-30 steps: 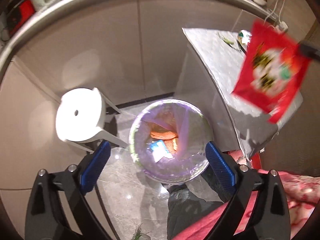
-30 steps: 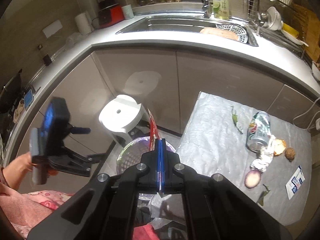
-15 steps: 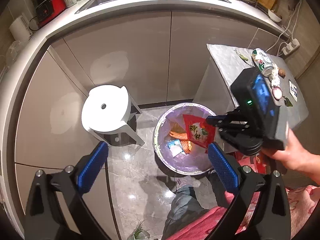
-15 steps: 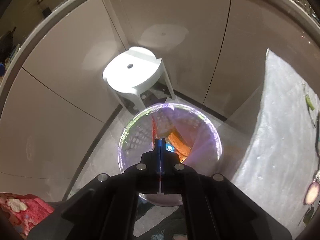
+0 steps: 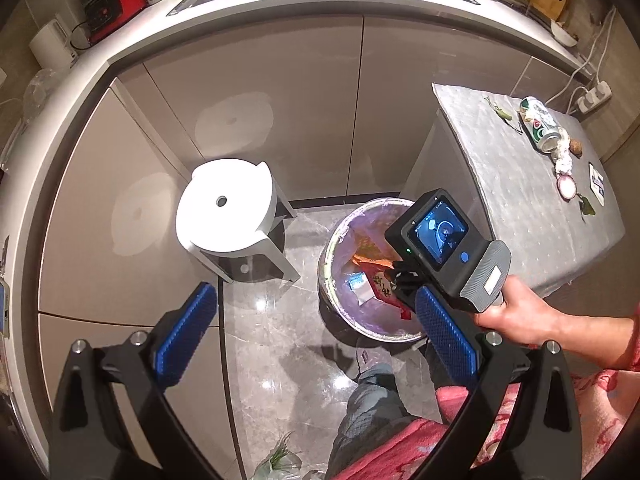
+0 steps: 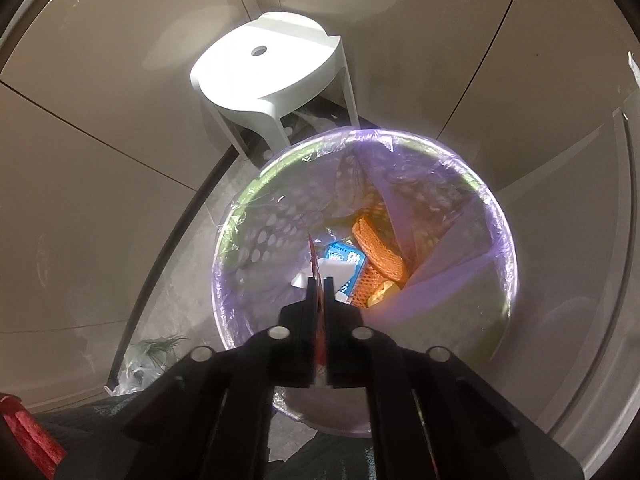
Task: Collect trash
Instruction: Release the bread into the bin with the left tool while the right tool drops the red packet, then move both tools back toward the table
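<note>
Red wrapper [image 6: 319, 304] between right gripper [image 6: 319, 284] fingers over bin [image 6: 505, 240], seemingly barely gripped; left gripper [image 5: 316, 328] spread, empty.

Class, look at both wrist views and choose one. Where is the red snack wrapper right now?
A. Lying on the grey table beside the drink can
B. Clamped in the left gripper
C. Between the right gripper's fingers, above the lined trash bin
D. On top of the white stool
C: the red snack wrapper sits between the right gripper fingers, directly over the lined trash bin.
</note>
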`<state>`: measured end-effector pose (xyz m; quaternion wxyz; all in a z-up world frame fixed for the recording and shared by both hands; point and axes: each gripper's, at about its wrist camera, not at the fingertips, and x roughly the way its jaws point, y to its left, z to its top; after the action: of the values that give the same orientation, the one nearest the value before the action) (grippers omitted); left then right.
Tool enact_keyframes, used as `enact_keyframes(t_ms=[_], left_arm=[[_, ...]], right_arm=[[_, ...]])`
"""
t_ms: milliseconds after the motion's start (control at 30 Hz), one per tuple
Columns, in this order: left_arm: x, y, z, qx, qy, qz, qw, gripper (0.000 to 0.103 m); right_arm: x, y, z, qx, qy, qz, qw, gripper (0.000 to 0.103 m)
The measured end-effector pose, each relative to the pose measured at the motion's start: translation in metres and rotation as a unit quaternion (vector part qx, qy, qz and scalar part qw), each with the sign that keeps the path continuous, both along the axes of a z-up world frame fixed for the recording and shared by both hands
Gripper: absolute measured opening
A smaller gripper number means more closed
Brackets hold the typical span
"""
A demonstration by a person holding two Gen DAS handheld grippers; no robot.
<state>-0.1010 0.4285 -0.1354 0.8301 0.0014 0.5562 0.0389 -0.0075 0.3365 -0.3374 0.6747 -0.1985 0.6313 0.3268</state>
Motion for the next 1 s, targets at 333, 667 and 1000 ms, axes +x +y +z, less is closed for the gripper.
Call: enact_keyframes(t_ms=[333,667,1000], left_arm=[[0.015,-0.005,0.006,-0.009,-0.007,-0.011,0.9999,0.095],[0.070,-0.080,0.021,-0.036,-0.033,-0.129,0.9904,0.095],[0.150,-0.226,-0.003,-0.085,-0.017,-0.242,0.9665,0.095]], right_arm=[[0.007,-0.020,0.060,0.050,-0.052,-0.008,0.997,0.073],[0.020,-0.181,0.183,0.062,-0.202,-0.176,0.961,0.088],[0.009,-0.364,0.228,-0.003,-0.252,-0.357,0.900,0.093]])
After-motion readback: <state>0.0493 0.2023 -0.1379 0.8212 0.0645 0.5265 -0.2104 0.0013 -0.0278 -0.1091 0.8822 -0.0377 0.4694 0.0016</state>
